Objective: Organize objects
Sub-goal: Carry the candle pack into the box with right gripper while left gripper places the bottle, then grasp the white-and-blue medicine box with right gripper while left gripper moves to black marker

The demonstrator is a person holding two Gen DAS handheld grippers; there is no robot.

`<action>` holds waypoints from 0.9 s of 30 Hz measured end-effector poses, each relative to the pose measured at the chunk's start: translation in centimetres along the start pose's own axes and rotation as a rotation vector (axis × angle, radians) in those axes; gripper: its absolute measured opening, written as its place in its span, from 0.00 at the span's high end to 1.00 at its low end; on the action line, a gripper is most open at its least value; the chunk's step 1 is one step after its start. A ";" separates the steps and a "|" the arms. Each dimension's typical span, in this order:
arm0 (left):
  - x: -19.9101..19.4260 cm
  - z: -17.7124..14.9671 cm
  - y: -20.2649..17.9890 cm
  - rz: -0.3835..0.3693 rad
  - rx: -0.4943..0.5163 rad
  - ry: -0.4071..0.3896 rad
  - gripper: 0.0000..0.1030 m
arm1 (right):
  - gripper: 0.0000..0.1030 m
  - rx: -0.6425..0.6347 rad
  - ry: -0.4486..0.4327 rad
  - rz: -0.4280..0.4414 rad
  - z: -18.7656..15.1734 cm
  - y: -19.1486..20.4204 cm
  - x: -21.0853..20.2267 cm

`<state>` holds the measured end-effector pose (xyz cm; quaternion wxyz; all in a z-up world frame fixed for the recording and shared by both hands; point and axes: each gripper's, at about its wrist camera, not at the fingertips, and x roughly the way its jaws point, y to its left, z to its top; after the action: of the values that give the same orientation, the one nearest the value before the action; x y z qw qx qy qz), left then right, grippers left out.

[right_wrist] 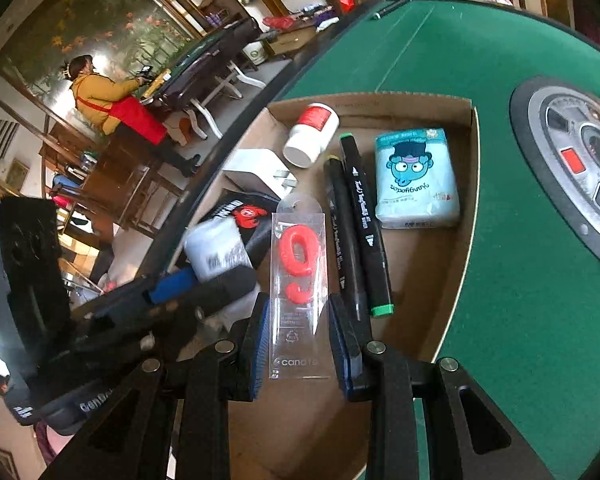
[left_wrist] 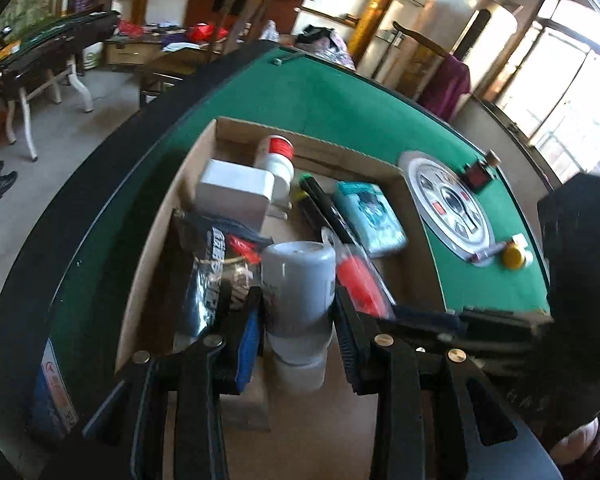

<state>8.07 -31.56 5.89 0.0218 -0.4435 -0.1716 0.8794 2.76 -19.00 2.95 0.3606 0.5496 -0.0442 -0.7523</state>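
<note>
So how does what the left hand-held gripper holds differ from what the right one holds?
The left hand-held gripper clamps a grey bottle, round and opaque. The right hand-held gripper clamps a candle pack, flat and clear with a red number nine inside. Both are held over the cardboard box.

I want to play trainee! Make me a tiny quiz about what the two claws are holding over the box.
1. True or false: the left claw grips a grey bottle.
2. What does the right claw hold? A) a black marker B) a clear candle pack with a red number inside C) a tissue packet
3. Which item lies closest to the cardboard box's wall on the green felt side: the tissue packet or the white red-capped bottle?

Key: 1 true. 2 B. 3 the tissue packet.
</note>
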 end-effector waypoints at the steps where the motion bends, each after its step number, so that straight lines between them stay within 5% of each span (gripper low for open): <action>1: -0.1 -0.1 0.0 0.004 -0.005 -0.006 0.65 | 0.70 0.004 0.006 -0.001 0.1 -0.2 0.3; 6: -1.3 -0.2 0.2 -0.036 -0.025 -0.050 0.36 | 0.66 0.029 0.014 0.030 0.2 -1.2 0.8; 18: -7.4 -1.3 -2.8 0.013 0.012 -0.191 0.16 | 0.28 0.040 -0.125 0.044 -1.3 -3.6 -5.1; 24: -7.9 -2.1 -7.3 -0.095 0.068 -0.155 0.16 | 0.27 0.149 -0.227 0.006 -3.8 -8.9 -10.3; 27: -8.0 -3.3 -10.6 -0.136 0.127 -0.150 0.16 | 0.27 0.201 -0.283 -0.095 -5.0 -12.9 -13.9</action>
<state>14.28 -22.23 13.67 0.0966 -0.3617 -0.1466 0.9156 2.57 0.32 6.07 0.2582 0.4730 -0.1434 -0.8301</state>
